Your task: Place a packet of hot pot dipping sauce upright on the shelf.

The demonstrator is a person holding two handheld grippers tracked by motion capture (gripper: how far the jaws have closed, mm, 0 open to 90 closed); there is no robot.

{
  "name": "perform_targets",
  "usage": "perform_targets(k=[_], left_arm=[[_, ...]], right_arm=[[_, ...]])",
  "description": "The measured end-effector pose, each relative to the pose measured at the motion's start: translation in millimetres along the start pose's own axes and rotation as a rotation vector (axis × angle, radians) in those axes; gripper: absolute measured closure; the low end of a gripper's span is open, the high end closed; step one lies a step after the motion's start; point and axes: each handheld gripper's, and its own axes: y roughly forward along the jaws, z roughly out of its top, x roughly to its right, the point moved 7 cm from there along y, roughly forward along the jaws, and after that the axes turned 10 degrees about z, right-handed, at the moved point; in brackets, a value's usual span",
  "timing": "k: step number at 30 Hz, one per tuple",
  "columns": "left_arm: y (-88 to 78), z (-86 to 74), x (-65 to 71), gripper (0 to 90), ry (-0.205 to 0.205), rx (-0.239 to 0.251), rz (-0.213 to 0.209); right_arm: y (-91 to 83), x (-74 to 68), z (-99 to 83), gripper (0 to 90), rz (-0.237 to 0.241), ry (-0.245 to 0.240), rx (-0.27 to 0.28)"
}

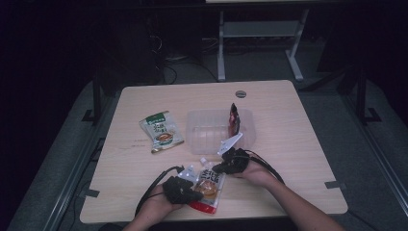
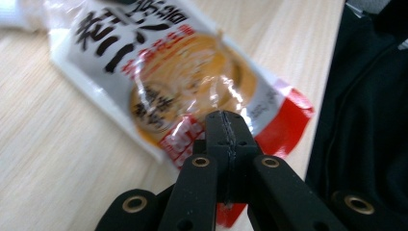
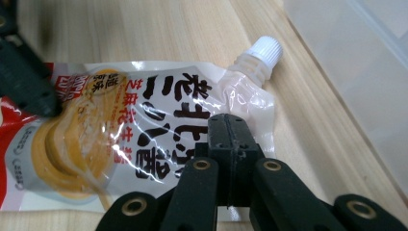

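A white and red spouted sauce pouch (image 1: 210, 186) lies flat near the table's front edge, between my two grippers. In the left gripper view my left gripper (image 2: 226, 119) is shut, its tips just over the pouch's (image 2: 183, 82) red bottom end, with nothing seen between the jaws. My right gripper (image 3: 228, 121) is shut too, hovering over the pouch (image 3: 120, 130) near its white screw cap (image 3: 265, 48). From above, the left gripper (image 1: 198, 194) sits at the pouch's near left and the right gripper (image 1: 217, 169) at its far right. The left gripper's black tip (image 3: 45, 103) touches or nearly touches the pouch.
A clear plastic container (image 1: 202, 139) stands mid-table just beyond the pouch, with a dark red packet (image 1: 234, 118) upright inside. Its wall (image 3: 365, 72) is close on the right gripper's right. A green pouch (image 1: 161, 131) lies to the left. Dark clothing (image 2: 365, 120) borders the table's front edge.
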Motion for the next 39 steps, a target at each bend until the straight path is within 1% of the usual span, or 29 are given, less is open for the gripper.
perform_targets(k=[2, 5, 6, 7, 9, 10, 14, 15, 16, 17, 18, 19, 20, 21, 22, 24, 25, 26, 27, 28, 29, 30, 32, 34, 36, 38, 39], left_arm=[[0.6, -1.0, -3.3, 90.0, 0.001, -0.011, -0.005], [0.9, -0.7, -7.1, 90.0, 0.004, -0.020, 0.010], [0.6, -0.6, -9.2, 90.0, 0.009, -0.024, 0.021], [0.2, 0.0, -12.4, 90.0, 0.005, -0.023, 0.037], [-0.3, 0.6, -17.2, 90.0, 0.002, -0.024, 0.050], [-0.5, 1.1, -20.8, 90.0, 0.003, -0.023, 0.062], [0.5, 5.5, -35.7, 90.0, 0.003, -0.022, 0.105], [0.3, 6.3, -40.6, 90.0, 0.016, -0.034, 0.116], [1.5, 8.0, -41.9, 89.9, 0.001, -0.026, 0.118], [2.2, 9.3, -43.1, 90.0, -0.003, -0.025, 0.125], [2.2, 9.5, -44.6, 89.9, 0.011, -0.033, 0.126], [3.5, 11.2, -44.7, 89.9, -0.003, -0.024, 0.131], [3.6, 11.9, -46.4, 89.9, 0.010, -0.031, 0.135], [4.8, 13.3, -47.2, 89.9, 0.001, -0.024, 0.136], [4.8, 13.7, -48.9, 89.9, 0.006, -0.029, 0.135], [4.8, 14.1, -50.0, 89.9, -0.012, -0.017, 0.125], [2.4, 14.2, -50.4, 89.9, -0.006, -0.013, 0.119], [1.2, 14.9, -48.9, 89.9, -0.025, 0.000, 0.111], [-1.2, 15.2, -48.2, 89.9, -0.028, 0.011, 0.104], [-4.5, 14.5, -47.6, 89.9, -0.023, 0.013, 0.097], [-7.2, 14.1, -46.3, 89.9, -0.027, 0.025, 0.090], [-10.2, 13.0, -44.8, 89.9, -0.033, 0.031, 0.085], [-15.5, 8.8, -41.0, 89.9, -0.040, 0.039, 0.077], [-20.4, 2.0, -35.9, 89.9, -0.038, 0.027, 0.073], [-23.9, -5.4, -32.1, 89.9, -0.033, 0.020, 0.071], [-24.6, -13.0, -32.2, 89.9, -0.032, 0.014, 0.078], [-24.1, -15.4, -32.5, 89.9, -0.046, 0.015, 0.074]], right_arm=[[0.2, -0.4, -0.5, 90.0, -0.005, -0.011, -0.004], [-1.6, -4.3, -2.6, 90.0, -0.017, -0.011, -0.027], [-2.7, -4.9, -4.0, 90.0, -0.019, -0.015, -0.034], [-4.0, -6.6, -5.5, 89.9, -0.017, -0.006, -0.039], [-6.4, -9.1, -9.2, 89.9, -0.014, -0.006, -0.044], [-7.4, -10.6, -10.4, 89.9, -0.013, 0.002, -0.046], [-10.8, -17.7, -16.3, 89.9, -0.010, -0.001, -0.062], [-11.4, -19.8, -17.7, 89.9, -0.007, -0.004, -0.067], [-12.0, -22.7, -19.3, 89.9, 0.000, -0.003, -0.071], [-11.4, -25.7, -19.9, 89.9, 0.013, 0.003, -0.068], [-12.2, -27.0, -20.8, 89.9, 0.003, -0.003, -0.077], [-12.2, -28.2, -21.2, 89.9, 0.003, -0.003, -0.077], [-11.9, -29.6, -21.4, 89.9, 0.008, 0.002, -0.075], [-12.7, -29.8, -21.5, 89.9, 0.000, 0.003, -0.078], [-13.8, -30.1, -21.2, 89.8, 0.002, 0.008, -0.071], [-19.9, -31.5, -20.4, 89.8, 0.030, 0.033, -0.026], [-24.7, -31.6, -21.0, 89.7, 0.025, 0.042, -0.012], [-31.4, -31.3, -23.0, 89.4, 0.015, 0.054, 0.006], [-35.6, -31.3, -24.4, 86.9, 0.013, 0.069, 0.021], [-41.2, -32.2, -26.7, 83.8, 0.017, 0.105, 0.040], [-46.1, -32.4, -29.1, 80.8, 0.017, 0.135, 0.063], [-50.5, -31.1, -32.6, 77.2, 0.017, 0.152, 0.074], [-57.7, -28.3, -39.2, 70.7, 0.011, 0.187, 0.094], [-62.6, -25.1, -46.2, 65.2, 0.019, 0.222, 0.110], [-64.5, -24.8, -50.8, 60.2, 0.030, 0.243, 0.116], [-65.7, -22.9, -55.5, 55.5, 0.033, 0.257, 0.114], [-65.1, -22.4, -56.3, 52.6, 0.036, 0.264, 0.112]])
